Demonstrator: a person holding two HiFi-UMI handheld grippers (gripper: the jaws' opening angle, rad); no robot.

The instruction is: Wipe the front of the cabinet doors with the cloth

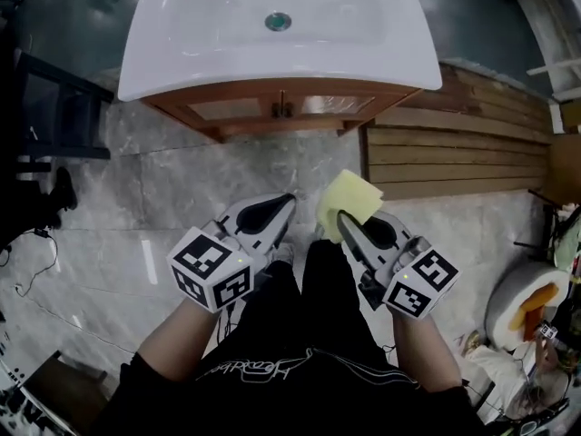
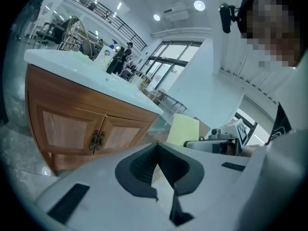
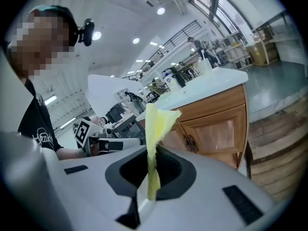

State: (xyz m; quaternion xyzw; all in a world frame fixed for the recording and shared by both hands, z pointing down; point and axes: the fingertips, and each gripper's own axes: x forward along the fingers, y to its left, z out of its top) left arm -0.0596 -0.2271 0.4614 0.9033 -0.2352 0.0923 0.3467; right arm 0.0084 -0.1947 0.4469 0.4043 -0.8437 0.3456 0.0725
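Cloth [image 1: 349,200], pinched thinly in the closed right tongs [image 1: 345,218], may slip out when rubbed on the cabinet doors [image 1: 238,108]; the left tongs [image 1: 287,200] are closed and empty.

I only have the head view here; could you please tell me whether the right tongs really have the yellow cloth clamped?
Observer: Yes. The right gripper view shows the right tongs shut on the cloth, which stands upright between the jaws.
Operator: Thank you. Are the left tongs holding anything?
Observer: No. In the left gripper view the left tongs are shut with nothing between them.
Operator: And how do the cabinet doors look from the front?
Observer: Both cabinet doors are closed, with their handles side by side at the middle.
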